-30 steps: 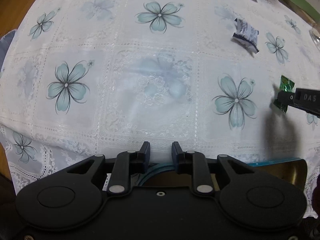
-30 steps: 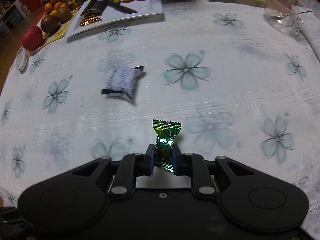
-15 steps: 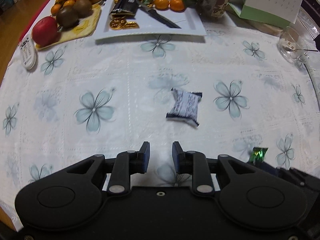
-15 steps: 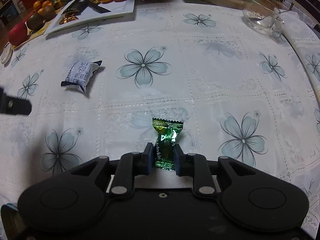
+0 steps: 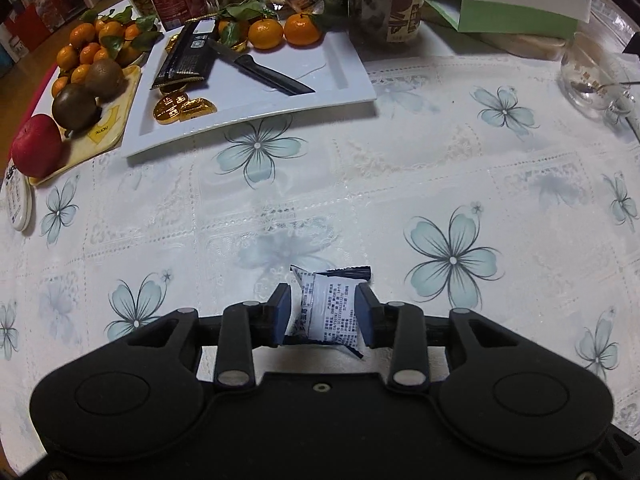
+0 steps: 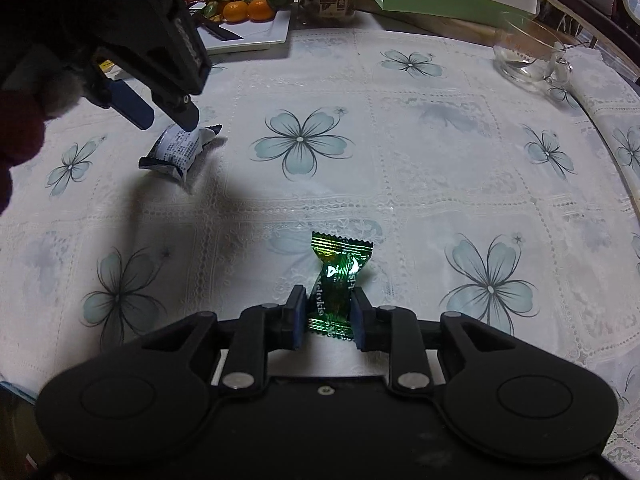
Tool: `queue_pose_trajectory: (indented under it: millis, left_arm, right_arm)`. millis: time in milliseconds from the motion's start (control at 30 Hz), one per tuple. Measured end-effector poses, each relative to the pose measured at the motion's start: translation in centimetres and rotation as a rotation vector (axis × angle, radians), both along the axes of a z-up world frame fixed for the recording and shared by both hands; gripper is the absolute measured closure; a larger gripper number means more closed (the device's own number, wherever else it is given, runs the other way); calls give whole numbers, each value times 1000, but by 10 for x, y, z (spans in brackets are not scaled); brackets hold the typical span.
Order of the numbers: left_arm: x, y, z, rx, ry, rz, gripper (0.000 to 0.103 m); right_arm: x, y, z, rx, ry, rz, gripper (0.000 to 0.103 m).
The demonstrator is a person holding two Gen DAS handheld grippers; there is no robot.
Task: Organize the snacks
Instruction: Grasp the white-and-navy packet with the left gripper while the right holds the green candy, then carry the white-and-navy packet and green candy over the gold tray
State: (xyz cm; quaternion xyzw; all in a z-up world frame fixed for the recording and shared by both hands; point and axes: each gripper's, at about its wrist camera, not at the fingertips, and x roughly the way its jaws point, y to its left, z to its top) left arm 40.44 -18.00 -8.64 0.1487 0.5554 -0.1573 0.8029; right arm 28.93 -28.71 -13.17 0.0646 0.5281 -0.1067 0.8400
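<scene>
The table [image 5: 360,168] wears a white lace cloth printed with pale blue flowers, and its middle is a broad open stretch. The far edge is crowded: a white rectangular tray [image 5: 344,80] carries a black knife [image 5: 260,70], a dark snack bar [image 5: 186,54], gold foil coins [image 5: 180,108] and mandarins [image 5: 280,32]. Left of the tray, a yellow board [image 5: 106,128] holds kiwis, more mandarins and a red apple [image 5: 36,148]. Jars and a green box [image 5: 512,12] stand behind the tray, and a clear glass cup [image 5: 588,80] sits near the far right corner. In the right wrist view the cloth folds down over the table's right edge.

The left claw [image 5: 322,312] is spread moderately wide, its blue-padded fingers on either side of a white snack packet [image 5: 330,312] with dark ends. The packet lies on the cloth; the left pad looks to be touching the wrapper and the right pad is right against it, but the wrapper is not squeezed. In the right wrist view the same claw [image 6: 166,116] comes down from the upper left, one fingertip on top of the white snack packet [image 6: 176,152], with its shadow spread across the cloth beneath.

The right claw [image 6: 328,316] is nearly closed, pinching a green foil candy [image 6: 338,280] at its lower half. The candy stands upright between the pads, its crimped top fanning out above them, over open cloth near the table's middle, well apart from the white packet.
</scene>
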Motion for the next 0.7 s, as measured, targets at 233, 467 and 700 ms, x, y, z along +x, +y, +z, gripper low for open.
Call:
queue_pose_trajectory:
  millis: [233, 467, 700]
  left_arm:
    - [7, -4, -20, 20, 51, 24, 54]
    - [12, 7, -22, -4, 112, 103, 63]
    - [-13, 33, 7, -22, 180, 178, 64]
  right_arm:
    - [-1, 0, 0, 16, -7, 8, 70]
    - [5, -8, 1, 39, 22, -8, 77]
    - [21, -41, 3, 213, 115, -104, 84]
